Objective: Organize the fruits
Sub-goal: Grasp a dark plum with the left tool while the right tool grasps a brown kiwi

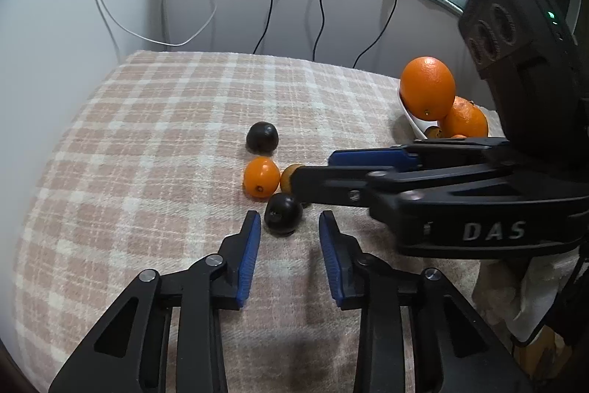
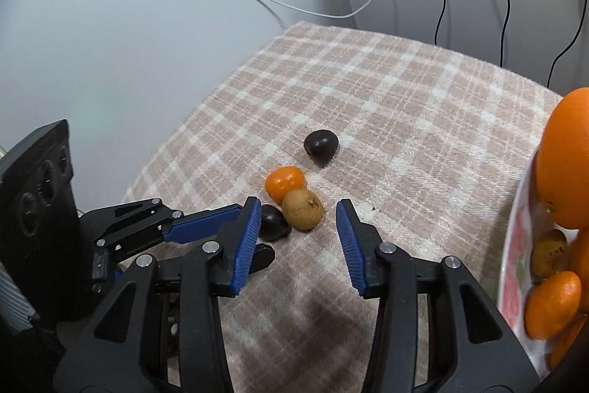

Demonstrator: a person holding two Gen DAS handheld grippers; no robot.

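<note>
Item: fruit sorting, pickup stage. We judge the step in hand to be the gathering of the loose fruit on the checked tablecloth (image 2: 405, 105) for transfer to the white bowl (image 1: 414, 124), which already holds a large orange (image 1: 427, 87) and several smaller ones at the cloth's right side. Loose stock, clustered mid-cloth: one small orange fruit (image 2: 285, 183), one brown-green fruit (image 2: 303, 209) touching it, one dark fruit (image 2: 273, 223) just beside both, and a second dark fruit (image 2: 321, 143) lying a little apart, farther back. Left gripper (image 1: 290, 221): jaws parted wide, holding nothing, tips on either side of the nearer dark fruit's line but short of it; we see no contact. Right gripper (image 2: 299, 212): jaws likewise spread wide, empty, with the brown-green fruit sitting in the gap near the tips and the dark fruit against the inner side of its left finger; whether the pad actually touches that fruit we cannot tell. In our judgement the next move calls for each gripper to advance until one fruit only sits between the pads, then close gently, since the pieces are round, packed close, and likely to roll or be nudged.
</note>
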